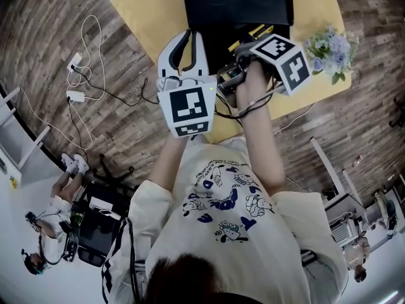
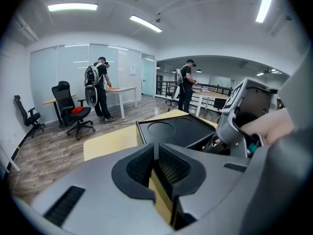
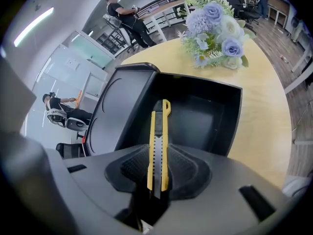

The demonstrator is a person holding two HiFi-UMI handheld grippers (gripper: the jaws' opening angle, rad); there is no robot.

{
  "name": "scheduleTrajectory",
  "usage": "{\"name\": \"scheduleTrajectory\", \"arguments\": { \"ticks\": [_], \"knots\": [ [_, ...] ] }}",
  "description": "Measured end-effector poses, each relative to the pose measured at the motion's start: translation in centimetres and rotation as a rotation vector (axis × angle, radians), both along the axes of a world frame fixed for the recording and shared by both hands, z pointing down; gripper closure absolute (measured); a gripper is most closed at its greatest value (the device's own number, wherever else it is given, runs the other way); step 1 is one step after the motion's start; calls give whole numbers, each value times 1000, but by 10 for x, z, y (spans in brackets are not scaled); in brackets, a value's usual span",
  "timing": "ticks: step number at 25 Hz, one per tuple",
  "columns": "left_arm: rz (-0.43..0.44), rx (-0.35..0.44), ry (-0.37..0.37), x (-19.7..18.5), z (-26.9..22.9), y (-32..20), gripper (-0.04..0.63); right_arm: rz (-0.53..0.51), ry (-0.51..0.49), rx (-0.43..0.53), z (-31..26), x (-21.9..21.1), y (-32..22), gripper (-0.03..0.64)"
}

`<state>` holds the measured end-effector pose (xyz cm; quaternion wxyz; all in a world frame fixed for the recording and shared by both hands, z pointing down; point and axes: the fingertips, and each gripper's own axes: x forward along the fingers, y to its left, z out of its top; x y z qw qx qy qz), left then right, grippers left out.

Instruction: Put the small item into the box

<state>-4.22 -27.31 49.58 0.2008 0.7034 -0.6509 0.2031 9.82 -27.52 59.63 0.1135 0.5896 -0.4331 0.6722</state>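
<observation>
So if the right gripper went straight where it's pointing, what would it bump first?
Probably the inside of the open black box; the yellow knife it grips would touch first.

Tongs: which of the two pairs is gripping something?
The right tongs, shut on a yellow utility knife held over the open black box. The left tongs are closed together with nothing between them.

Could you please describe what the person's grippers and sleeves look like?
The left gripper and right gripper have pale grey-white shells with black ribbed pads, each bearing a white cube with black square markers. Black cables loop by the right wrist. The cream T-shirt has short sleeves.
</observation>
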Motion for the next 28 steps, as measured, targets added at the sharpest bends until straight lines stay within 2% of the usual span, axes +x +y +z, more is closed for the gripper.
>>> {"name": "scheduleTrajectory", "arguments": {
  "ticks": [9, 16, 18, 21, 28],
  "knots": [
    [-6, 1, 1, -3, 0, 3, 552, -7, -16, 48, -4, -5, -4, 446],
    [-2, 24, 7, -3, -8, 1, 552, 11, -26, 103, -15, -4, 2, 447],
    [5, 38, 12, -3, -17, 2, 552, -8, -10, 139, -26, -3, 4, 468],
    [23, 75, 21, 1, -36, 0, 552, -71, 60, 242, -52, 1, 3, 538],
    [76, 164, 30, 12, -80, 3, 552, -262, 333, 576, -128, 6, 3, 571]
  ]
}}
